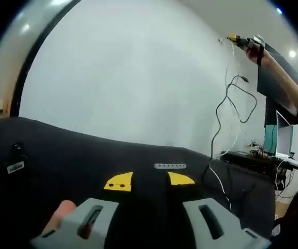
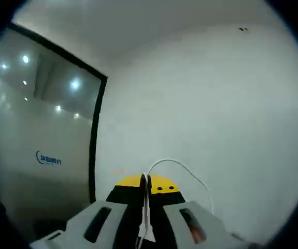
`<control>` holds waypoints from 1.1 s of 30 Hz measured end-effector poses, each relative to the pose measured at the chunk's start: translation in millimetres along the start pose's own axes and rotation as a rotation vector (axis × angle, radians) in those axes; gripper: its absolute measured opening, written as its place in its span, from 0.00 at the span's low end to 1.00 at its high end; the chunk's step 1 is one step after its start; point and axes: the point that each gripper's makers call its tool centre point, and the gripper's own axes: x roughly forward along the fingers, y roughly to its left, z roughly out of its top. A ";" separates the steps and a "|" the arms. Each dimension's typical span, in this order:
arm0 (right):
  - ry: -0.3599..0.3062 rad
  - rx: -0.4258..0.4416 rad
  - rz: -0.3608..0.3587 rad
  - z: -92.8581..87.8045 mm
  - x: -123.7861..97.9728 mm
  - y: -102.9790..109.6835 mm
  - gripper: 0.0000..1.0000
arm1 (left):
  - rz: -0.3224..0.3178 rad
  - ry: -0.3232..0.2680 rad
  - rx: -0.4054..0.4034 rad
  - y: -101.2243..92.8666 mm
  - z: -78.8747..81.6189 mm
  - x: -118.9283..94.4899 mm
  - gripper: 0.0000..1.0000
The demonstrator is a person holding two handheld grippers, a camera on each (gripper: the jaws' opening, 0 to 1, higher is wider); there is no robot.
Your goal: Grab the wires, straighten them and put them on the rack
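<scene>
My left gripper (image 1: 152,218) sits low, jaws spread wide with nothing between them, yellow tips out over a black cloth-covered table (image 1: 60,155); a fingertip shows beside the left jaw. I judge I keep it parked and ready to catch the hanging slack. My right gripper (image 2: 146,199) is pinched closed on a white wire (image 2: 182,168), which runs up between the jaws and arcs off to the right against the white wall (image 2: 216,104); a glass partition (image 2: 40,140) with reflected ceiling lights stands to the left. In the left gripper view, that right gripper (image 1: 247,41) is held high at arm's length, well above the table, so the wires (image 1: 231,98), one black and one white, dangle from it in loose curves and gravity pulls out the kinks. Their lower ends drop toward the table's far right edge, near a cluttered desk (image 1: 265,158) with a laptop beyond. The black wire is looped midway, so straightening looks unfinished. I cannot make out the rack from here.
</scene>
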 end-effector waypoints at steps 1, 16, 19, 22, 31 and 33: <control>-0.032 0.005 0.016 19.0 2.7 3.8 0.01 | -0.001 0.000 -0.003 0.4 -0.1 0.5 0.25; -0.105 -0.051 0.061 90.3 13.7 12.3 0.01 | 0.015 -0.001 0.033 -4.4 1.0 -2.5 0.25; -0.125 -0.071 0.039 101.4 11.0 9.4 0.01 | 0.025 0.004 0.039 -3.4 0.3 -3.5 0.25; -0.146 -0.084 0.046 121.4 9.3 20.1 0.01 | 0.025 0.005 0.052 -6.0 0.4 -4.3 0.25; -0.210 -0.190 -0.010 171.1 17.1 42.1 0.01 | 0.026 0.014 0.066 -9.6 -0.8 -6.5 0.25; -0.211 -0.197 -0.031 177.8 22.8 35.8 0.02 | 0.027 0.016 0.069 -10.4 -0.9 -6.9 0.25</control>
